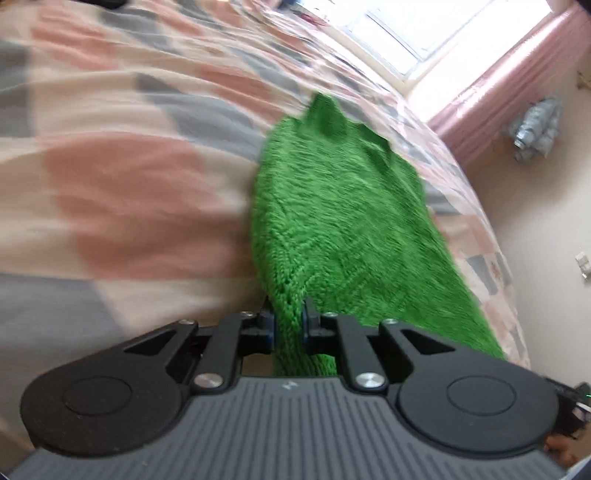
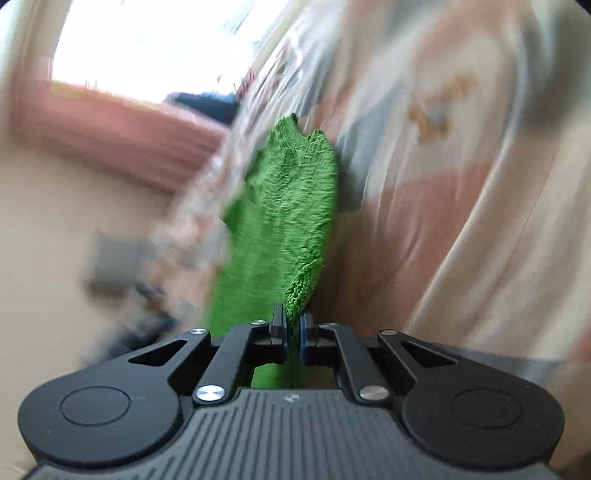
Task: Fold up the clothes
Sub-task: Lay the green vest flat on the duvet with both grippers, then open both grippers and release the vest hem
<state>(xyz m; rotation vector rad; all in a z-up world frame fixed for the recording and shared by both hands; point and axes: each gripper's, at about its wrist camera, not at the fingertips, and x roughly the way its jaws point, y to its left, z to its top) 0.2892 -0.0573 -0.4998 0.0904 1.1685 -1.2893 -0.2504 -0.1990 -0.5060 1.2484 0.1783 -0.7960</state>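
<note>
A green knitted garment (image 1: 332,206) stretches away from me over a bed with a pink, grey and cream patchwork cover (image 1: 122,177). My left gripper (image 1: 289,317) is shut on the garment's near edge, with knit bunched between the jaws. In the right wrist view the same green garment (image 2: 291,206) hangs along the bed cover (image 2: 461,184). My right gripper (image 2: 293,325) is shut on another bunched edge of it. Both views are tilted and blurred by motion.
A bright window (image 1: 436,33) with pink curtains (image 1: 517,81) stands beyond the bed. The bed's edge and a beige floor (image 1: 535,221) lie to the right in the left wrist view. A dark blurred object (image 2: 114,269) sits on the floor in the right wrist view.
</note>
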